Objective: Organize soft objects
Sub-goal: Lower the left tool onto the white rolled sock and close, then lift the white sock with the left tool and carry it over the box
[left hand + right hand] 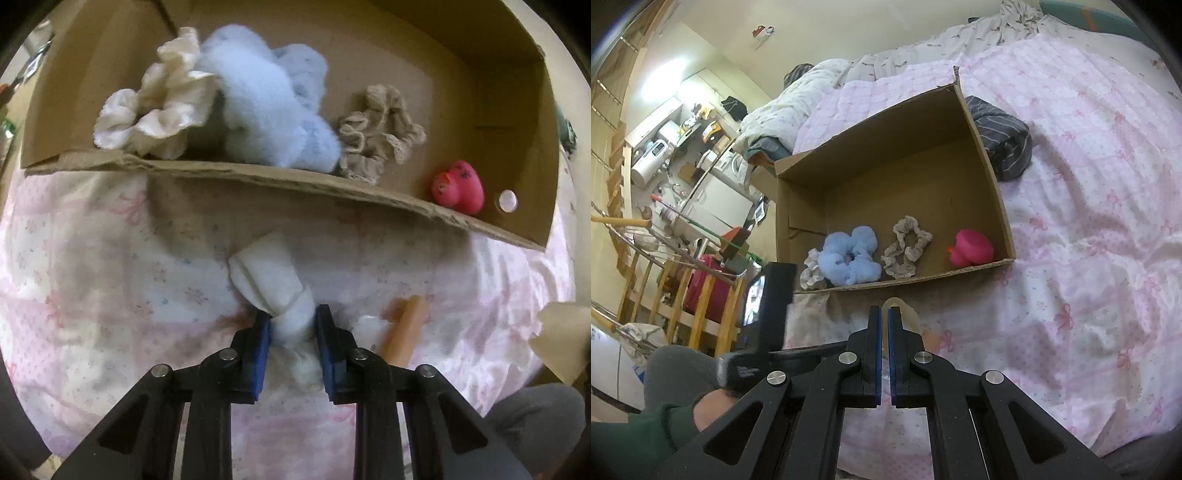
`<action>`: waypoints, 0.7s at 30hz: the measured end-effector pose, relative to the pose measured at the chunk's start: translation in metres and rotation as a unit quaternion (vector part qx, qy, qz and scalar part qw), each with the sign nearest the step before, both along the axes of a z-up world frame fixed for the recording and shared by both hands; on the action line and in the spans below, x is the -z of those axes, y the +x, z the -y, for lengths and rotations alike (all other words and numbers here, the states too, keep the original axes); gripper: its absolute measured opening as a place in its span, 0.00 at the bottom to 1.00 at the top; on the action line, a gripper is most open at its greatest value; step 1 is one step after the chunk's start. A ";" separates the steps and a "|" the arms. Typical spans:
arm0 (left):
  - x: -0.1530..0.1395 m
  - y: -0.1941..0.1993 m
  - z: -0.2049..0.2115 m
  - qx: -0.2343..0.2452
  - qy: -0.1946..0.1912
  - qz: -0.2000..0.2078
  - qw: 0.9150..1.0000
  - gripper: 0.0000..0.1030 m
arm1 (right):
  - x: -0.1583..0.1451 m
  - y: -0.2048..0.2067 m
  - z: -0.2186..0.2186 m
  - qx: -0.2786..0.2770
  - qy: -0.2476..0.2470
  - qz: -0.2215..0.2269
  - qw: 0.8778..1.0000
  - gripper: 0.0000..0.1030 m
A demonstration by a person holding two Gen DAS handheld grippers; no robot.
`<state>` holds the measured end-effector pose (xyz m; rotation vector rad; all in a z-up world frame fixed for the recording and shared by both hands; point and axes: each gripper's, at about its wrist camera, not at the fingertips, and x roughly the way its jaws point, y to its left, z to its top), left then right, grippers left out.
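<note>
Two grippers: left gripper (292, 325) is clenching white sock bundle (271, 288) on bed (110, 266) near box (280, 181); right gripper (885, 314) is clamped shut, w/ nothing visibly held. Knot grip's thin, sock prob slipping mid-lift.

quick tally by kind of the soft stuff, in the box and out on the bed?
Scrunchies: 3, all in the cardboard box: cream scrunchie, blue fluffy scrunchie, beige scrunchie
Pink squishy ducks: 1, pink duck, in the box
Knotted white cloths: 1, white cloth, on the bedspread, in the left gripper
Dark striped garments: 1, striped garment, beside the box
Total: 6
</note>
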<state>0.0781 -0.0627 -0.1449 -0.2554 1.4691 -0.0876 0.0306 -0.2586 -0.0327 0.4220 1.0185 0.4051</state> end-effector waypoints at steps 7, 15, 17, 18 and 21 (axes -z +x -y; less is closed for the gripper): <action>-0.019 -0.017 -0.024 -0.003 0.019 0.017 1.000 0.20 | 0.001 0.002 -0.005 -0.008 0.001 -0.001 1.000 0.04; -0.065 -0.054 -0.050 -0.028 0.041 0.056 0.997 0.20 | 0.001 0.000 -0.012 -0.020 -0.006 0.002 1.000 0.04; -0.083 -0.061 -0.049 -0.024 0.046 0.082 0.995 0.20 | 0.001 -0.001 -0.012 -0.022 0.001 0.002 1.000 0.04; -0.092 -0.060 -0.048 -0.023 0.047 0.095 0.994 0.20 | 0.000 -0.001 -0.012 -0.022 0.001 0.004 1.000 0.04; -0.112 -0.053 -0.036 -0.023 0.059 0.128 0.990 0.20 | -0.004 -0.002 -0.011 -0.023 0.007 0.011 1.000 0.04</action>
